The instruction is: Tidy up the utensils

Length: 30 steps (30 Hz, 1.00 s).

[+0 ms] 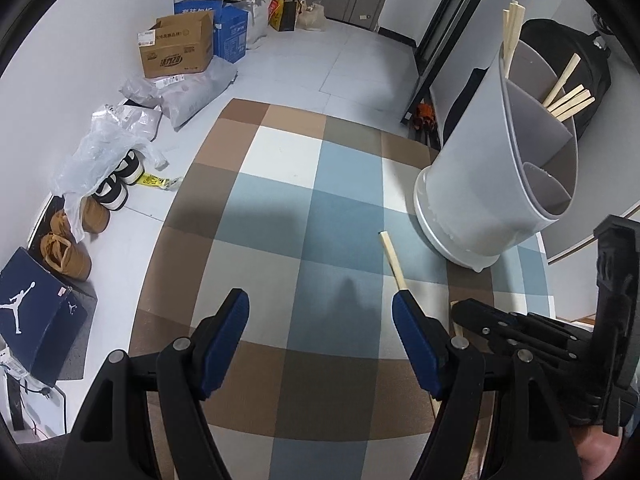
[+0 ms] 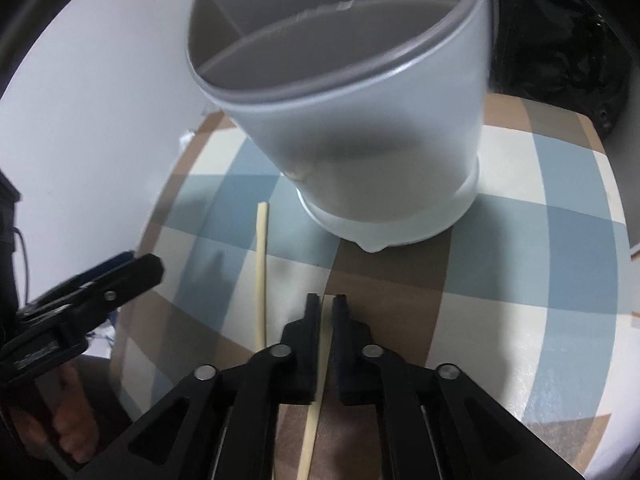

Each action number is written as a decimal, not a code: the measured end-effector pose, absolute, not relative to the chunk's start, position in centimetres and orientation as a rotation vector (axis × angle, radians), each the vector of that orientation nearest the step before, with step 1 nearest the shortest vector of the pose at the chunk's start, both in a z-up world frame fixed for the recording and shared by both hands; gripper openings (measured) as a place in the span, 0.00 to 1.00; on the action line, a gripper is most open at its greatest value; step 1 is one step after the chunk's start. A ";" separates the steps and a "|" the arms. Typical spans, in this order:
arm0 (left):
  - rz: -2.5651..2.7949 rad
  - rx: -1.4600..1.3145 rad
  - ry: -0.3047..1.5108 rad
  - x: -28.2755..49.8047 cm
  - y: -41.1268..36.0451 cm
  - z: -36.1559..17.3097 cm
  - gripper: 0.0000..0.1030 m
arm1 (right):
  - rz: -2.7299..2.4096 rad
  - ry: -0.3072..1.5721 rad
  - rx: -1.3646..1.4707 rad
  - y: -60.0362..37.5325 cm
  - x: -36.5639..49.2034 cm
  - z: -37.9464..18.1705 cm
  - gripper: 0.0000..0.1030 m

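Right claw (image 2: 327, 300) is clamped on one pale wooden chopstick (image 2: 314, 416), its black jaws pressed nearly together around the stick, which runs down between them toward the camera. Left claw (image 1: 320, 308) hangs spread wide with nothing between its two blue pads (image 1: 414, 340), low over the checked cloth of the bench (image 1: 280, 200). Just past the right-hand pad lies a second chopstick (image 1: 394, 258), flat on the cloth and pointing toward the holder. So that's two loose sticks, one gripped and one lying. Further on stands one grey utensil holder (image 1: 480, 184), split into compartments, on a white base. I count about four chopsticks (image 1: 568, 98) leaning in its far compartment and a few more (image 1: 512, 28) poking up at the far rim; the near compartment looks bare. Beyond the bench, on the floor: a dark blue shoebox (image 1: 36, 320) with a white Jumpman logo, two tan boots (image 1: 68, 256), two black-and-white sneakers (image 1: 120, 180), one brown carton (image 1: 176, 48) and one blue carton (image 1: 228, 28), their print too small to read.
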<state>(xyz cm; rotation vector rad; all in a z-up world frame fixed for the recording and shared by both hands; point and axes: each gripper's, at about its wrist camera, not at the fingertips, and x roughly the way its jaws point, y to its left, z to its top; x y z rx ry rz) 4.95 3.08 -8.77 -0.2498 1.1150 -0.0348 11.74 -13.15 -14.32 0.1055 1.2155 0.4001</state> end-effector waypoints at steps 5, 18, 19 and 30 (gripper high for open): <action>-0.021 -0.274 1.131 5.2 3.8 -9.2 0.68 | 0.385 1.179 -0.002 -11.4 11.7 -14.2 0.18; -0.030 -0.239 1.163 6.5 3.1 -9.7 0.68 | 0.339 1.132 0.087 -13.5 10.9 -13.1 0.06; -0.034 -0.232 1.168 6.7 2.8 -9.8 0.68 | 0.348 1.117 0.109 -13.8 10.7 -12.6 0.06; -0.046 -0.205 1.261 9.4 -0.3 -11.0 0.68 | 0.372 0.931 0.309 -19.8 8.3 -7.4 0.05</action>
